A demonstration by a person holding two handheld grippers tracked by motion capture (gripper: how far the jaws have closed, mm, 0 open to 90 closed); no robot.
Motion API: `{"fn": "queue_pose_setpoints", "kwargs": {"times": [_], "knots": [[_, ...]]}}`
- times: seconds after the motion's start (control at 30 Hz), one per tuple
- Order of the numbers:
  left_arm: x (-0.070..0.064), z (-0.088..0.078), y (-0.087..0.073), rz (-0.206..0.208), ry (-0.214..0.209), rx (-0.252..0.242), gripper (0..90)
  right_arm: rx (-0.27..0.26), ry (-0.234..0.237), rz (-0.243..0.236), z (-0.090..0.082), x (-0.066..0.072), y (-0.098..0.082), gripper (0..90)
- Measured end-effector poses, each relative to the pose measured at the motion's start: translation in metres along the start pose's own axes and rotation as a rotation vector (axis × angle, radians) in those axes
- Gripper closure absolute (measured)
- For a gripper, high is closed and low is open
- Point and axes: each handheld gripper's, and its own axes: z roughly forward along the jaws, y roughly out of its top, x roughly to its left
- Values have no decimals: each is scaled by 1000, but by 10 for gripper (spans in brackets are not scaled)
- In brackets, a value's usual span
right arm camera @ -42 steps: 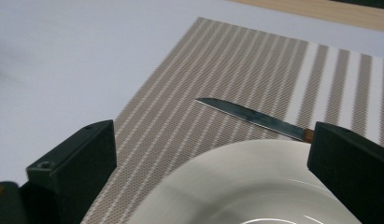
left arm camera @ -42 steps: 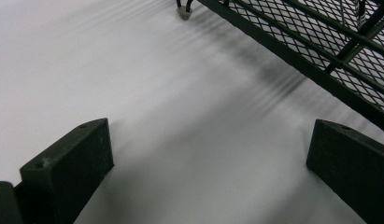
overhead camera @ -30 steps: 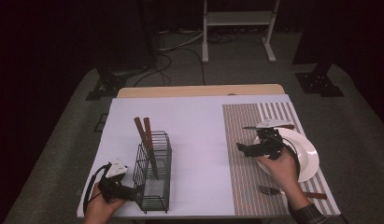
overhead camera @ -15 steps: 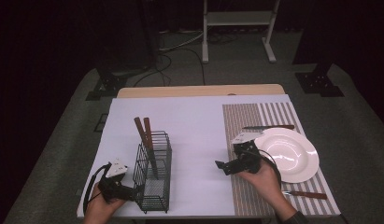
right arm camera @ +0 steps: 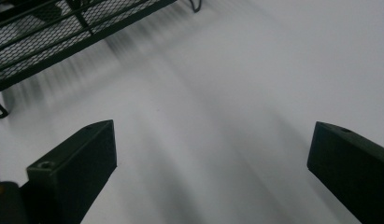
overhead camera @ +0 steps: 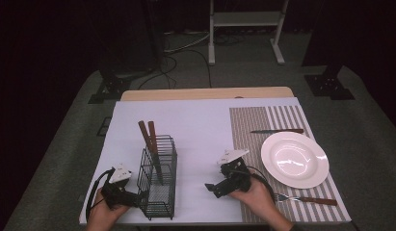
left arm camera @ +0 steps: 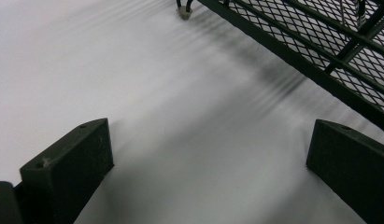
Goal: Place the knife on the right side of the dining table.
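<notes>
A black wire caddy (overhead camera: 158,182) stands on the white mat near the front left, with two brown-handled utensils (overhead camera: 149,139) upright in it. My left gripper (overhead camera: 138,196) rests just left of the caddy, open and empty; its own view shows the caddy's mesh base (left arm camera: 320,42) ahead right. My right gripper (overhead camera: 210,187) sits on the mat between caddy and plate, pointing left, open and empty; the caddy's mesh base (right arm camera: 49,37) lies ahead left in its view. A white plate (overhead camera: 295,159) sits on the striped placemat.
A knife (overhead camera: 276,131) lies beyond the plate and a fork (overhead camera: 306,198) lies in front of it, both brown-handled. The striped placemat (overhead camera: 248,130) covers the table's right part. The table's front edge is close under both hands.
My right gripper has moved left from over the plate onto the white mat and turned toward the caddy. The left gripper has stayed put.
</notes>
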Motion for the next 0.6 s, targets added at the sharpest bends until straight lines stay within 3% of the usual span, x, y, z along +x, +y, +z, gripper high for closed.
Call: {"fn": "queue_pose_setpoints", "kwargs": {"times": [0.33, 0.6], "knots": [[0, 0, 0, 0, 0, 0, 0, 52, 32, -55, 21, 17, -5, 5], [0, 0, 0, 0, 0, 1, 0, 86, 9, -101, 31, 25, -9, 5]]}}
